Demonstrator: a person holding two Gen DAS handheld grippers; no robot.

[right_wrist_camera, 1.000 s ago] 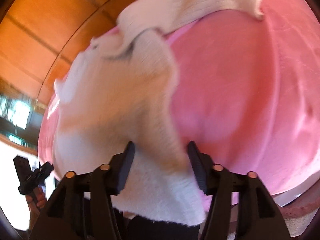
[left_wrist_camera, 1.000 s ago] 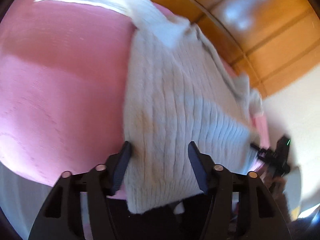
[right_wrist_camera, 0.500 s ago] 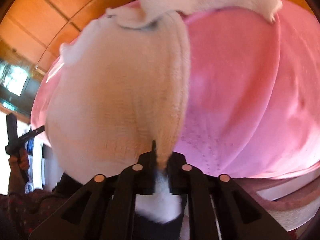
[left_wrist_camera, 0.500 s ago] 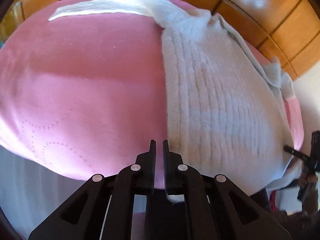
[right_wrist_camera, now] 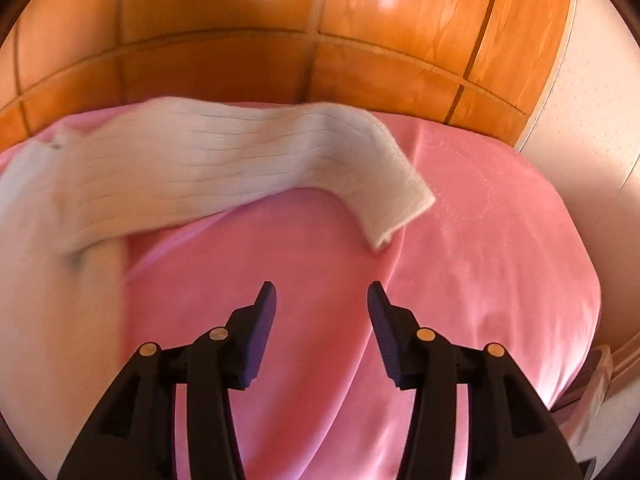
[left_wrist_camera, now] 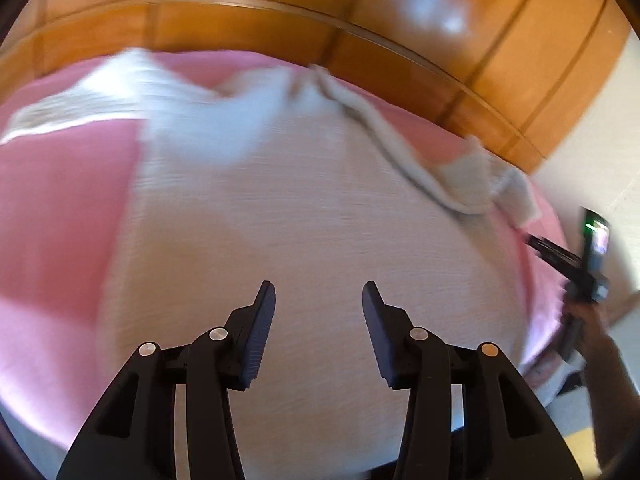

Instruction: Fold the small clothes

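A white ribbed knit sweater [left_wrist_camera: 312,216] lies spread on the pink bedcover [left_wrist_camera: 60,220]. My left gripper [left_wrist_camera: 319,292] is open and empty, just above the sweater's body. In the right wrist view one sleeve [right_wrist_camera: 240,164] stretches to the right across the pink bedcover [right_wrist_camera: 500,260], cuff at its end, and the sweater's body runs down the left edge. My right gripper [right_wrist_camera: 322,292] is open and empty over bare bedcover, below the sleeve. The left wrist view is blurred by motion.
A wooden panelled headboard [left_wrist_camera: 360,16] runs behind the bed, also in the right wrist view [right_wrist_camera: 280,40]. The other gripper and hand [left_wrist_camera: 580,272] show at the bed's right edge. A pale wall [right_wrist_camera: 592,120] is at the right.
Both grippers were shut on the sweater's hem half a second ago; now both are open and have let go. The sweater lies flatter, and both grippers have moved up the bed.
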